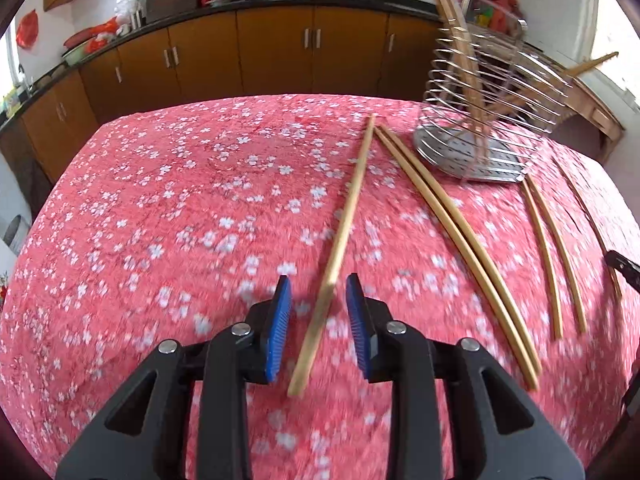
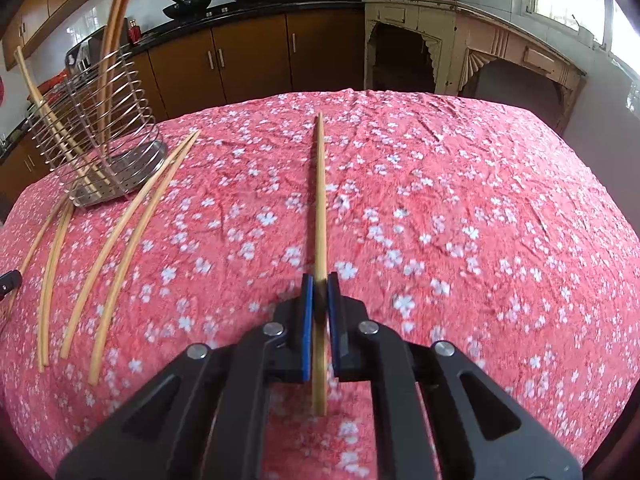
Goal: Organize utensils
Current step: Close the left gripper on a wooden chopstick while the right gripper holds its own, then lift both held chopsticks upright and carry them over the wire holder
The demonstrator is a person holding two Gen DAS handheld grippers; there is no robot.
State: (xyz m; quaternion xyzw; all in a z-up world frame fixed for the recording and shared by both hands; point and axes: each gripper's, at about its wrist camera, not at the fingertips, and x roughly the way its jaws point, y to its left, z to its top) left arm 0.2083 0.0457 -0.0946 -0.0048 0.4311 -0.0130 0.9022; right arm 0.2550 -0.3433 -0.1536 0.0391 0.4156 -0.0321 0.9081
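Observation:
My left gripper [image 1: 319, 294] is open, its blue pads on either side of a single bamboo chopstick [image 1: 347, 216] that lies on the red flowered tablecloth [image 1: 180, 208]. My right gripper [image 2: 320, 292] is shut on another chopstick [image 2: 320, 200] that points away along the cloth. A wire utensil holder [image 1: 480, 120] with chopsticks standing in it sits at the far right of the left view and at the far left of the right wrist view [image 2: 100, 144]. Several loose chopsticks [image 1: 460, 232] lie beside it on the cloth, also seen in the right wrist view [image 2: 120, 240].
Brown kitchen cabinets [image 1: 240, 48] with a dark counter and woks run behind the table. A cream wooden sideboard [image 2: 460, 40] stands at the back right. The tip of the other gripper shows at the right edge [image 1: 624, 268].

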